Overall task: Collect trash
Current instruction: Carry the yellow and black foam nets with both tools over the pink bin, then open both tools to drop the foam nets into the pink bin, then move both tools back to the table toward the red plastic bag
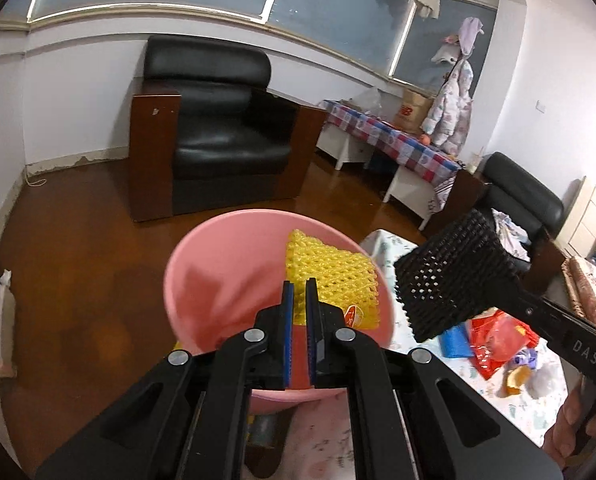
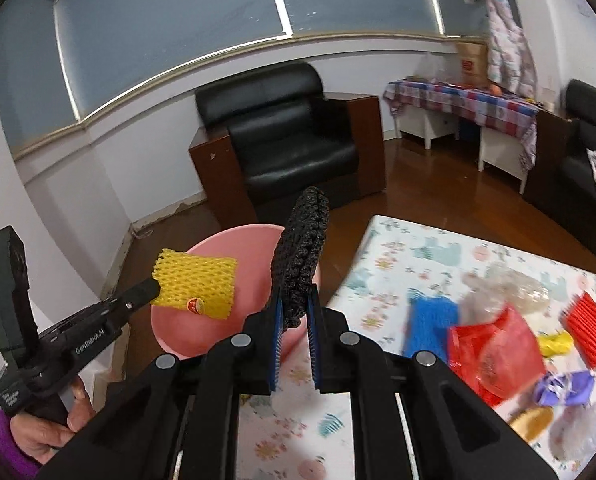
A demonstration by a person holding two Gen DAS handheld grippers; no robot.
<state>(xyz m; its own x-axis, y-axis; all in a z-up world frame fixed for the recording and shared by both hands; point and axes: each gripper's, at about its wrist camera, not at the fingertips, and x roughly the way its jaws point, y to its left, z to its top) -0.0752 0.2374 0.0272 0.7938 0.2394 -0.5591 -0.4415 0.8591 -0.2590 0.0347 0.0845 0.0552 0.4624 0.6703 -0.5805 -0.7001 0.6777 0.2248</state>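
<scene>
Right gripper clamped on a black foam net standing upright above a pink bin. Left gripper gripping a yellow foam net over that bin. Beyond, on the floral worktop: red bag, blue piece.

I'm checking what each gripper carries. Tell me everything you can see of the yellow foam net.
The yellow foam net is a soft, open-mesh fruit sleeve, flattened and roughly rectangular, with a small round red-and-orange sticker near its lower edge. The left gripper is shut on one end of it, so it sticks out past the fingertips, held in the air over the open pink bin. It looks clear of the bin. The black foam net in the right gripper is beside it, not touching.
</scene>
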